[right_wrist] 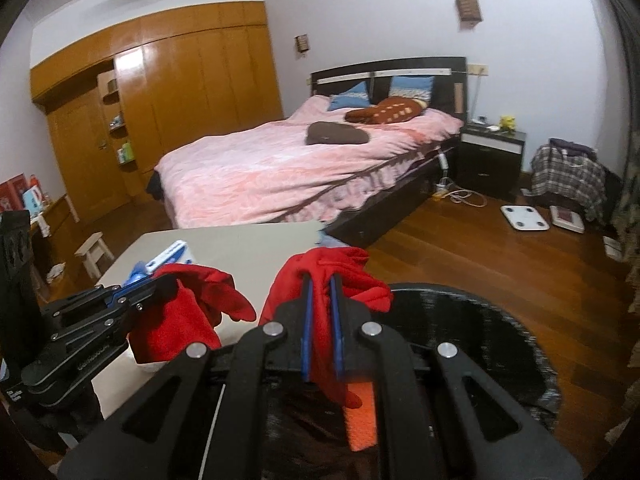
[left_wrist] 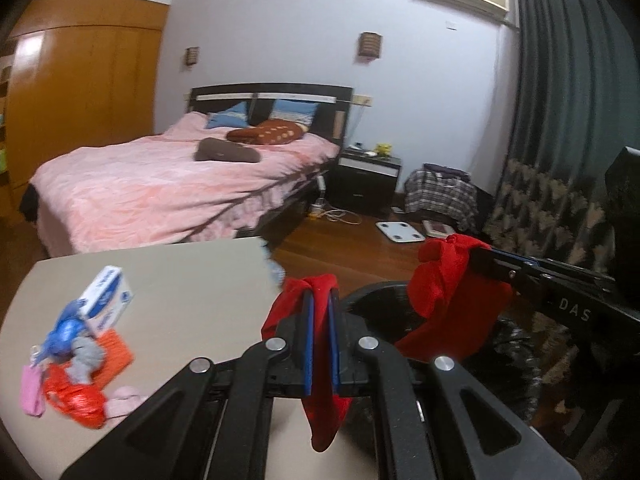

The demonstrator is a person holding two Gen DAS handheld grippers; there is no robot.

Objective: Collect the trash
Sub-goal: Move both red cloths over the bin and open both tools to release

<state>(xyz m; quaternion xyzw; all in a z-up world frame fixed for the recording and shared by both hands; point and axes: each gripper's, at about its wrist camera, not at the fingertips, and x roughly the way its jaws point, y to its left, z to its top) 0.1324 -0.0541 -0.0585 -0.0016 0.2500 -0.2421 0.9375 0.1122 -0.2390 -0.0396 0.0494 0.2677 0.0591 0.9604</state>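
Observation:
My left gripper (left_wrist: 320, 292) is shut on a red cloth (left_wrist: 324, 412) that hangs down between its blue pads. To its right, my right gripper (left_wrist: 476, 256) holds a second bunch of red cloth (left_wrist: 452, 300) over a black-lined trash bin (left_wrist: 384, 292). In the right wrist view the right gripper (right_wrist: 320, 280) is shut on red cloth (right_wrist: 340, 268) above the bin (right_wrist: 480, 320). An orange textured piece (right_wrist: 360, 416) shows just beneath it; I cannot tell if it is held. The left gripper (right_wrist: 168, 284) with its red cloth (right_wrist: 180, 320) is at the left.
On the beige table (left_wrist: 180, 272) lie a blue-and-white box (left_wrist: 106, 296), a blue bag (left_wrist: 64, 332), a grey wad (left_wrist: 86, 360), an orange pad (left_wrist: 116, 352), a red plastic bag (left_wrist: 76, 400) and a pink item (left_wrist: 32, 396). A pink bed (left_wrist: 160, 188) stands behind.

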